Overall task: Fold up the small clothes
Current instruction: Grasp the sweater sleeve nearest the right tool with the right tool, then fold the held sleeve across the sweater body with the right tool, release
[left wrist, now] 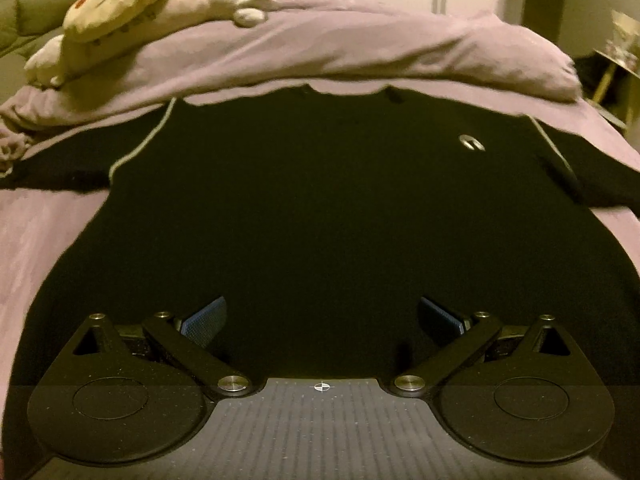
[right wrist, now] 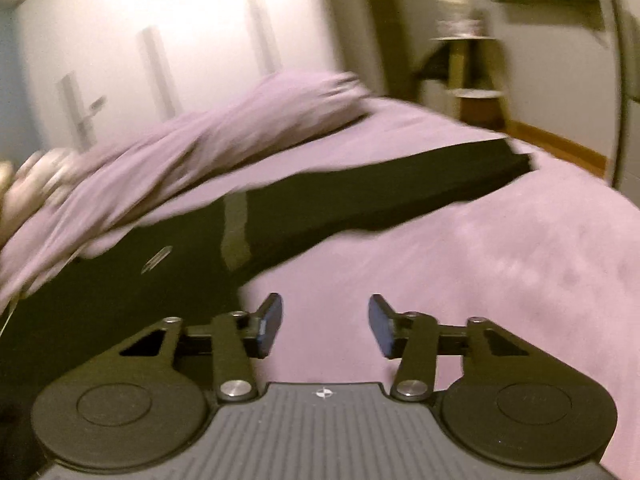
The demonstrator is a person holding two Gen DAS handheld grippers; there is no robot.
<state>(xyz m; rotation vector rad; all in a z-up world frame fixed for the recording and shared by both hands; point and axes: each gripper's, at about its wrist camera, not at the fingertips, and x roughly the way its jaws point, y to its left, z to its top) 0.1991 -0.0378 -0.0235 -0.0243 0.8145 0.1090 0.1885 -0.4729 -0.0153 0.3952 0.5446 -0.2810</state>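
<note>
A black long-sleeved shirt [left wrist: 320, 208] with thin pale seams and a small silver chest logo [left wrist: 472, 143] lies spread flat on a lilac bed, neck at the far side. My left gripper [left wrist: 322, 318] is open and empty, low over the shirt's near hem at its middle. In the right wrist view the shirt [right wrist: 168, 272] lies to the left, with one sleeve [right wrist: 384, 196] stretched out to the right. My right gripper [right wrist: 325, 322] is open and empty over bare bed cover, just right of the shirt's side edge.
A bunched lilac duvet [left wrist: 360, 52] lies along the far side of the bed, covering the shirt's collar. Plush toys [left wrist: 132, 12] rest on it at the far left. White wardrobe doors [right wrist: 160, 60] stand behind. A small wooden side table [right wrist: 476, 80] stands beyond the bed's far right corner.
</note>
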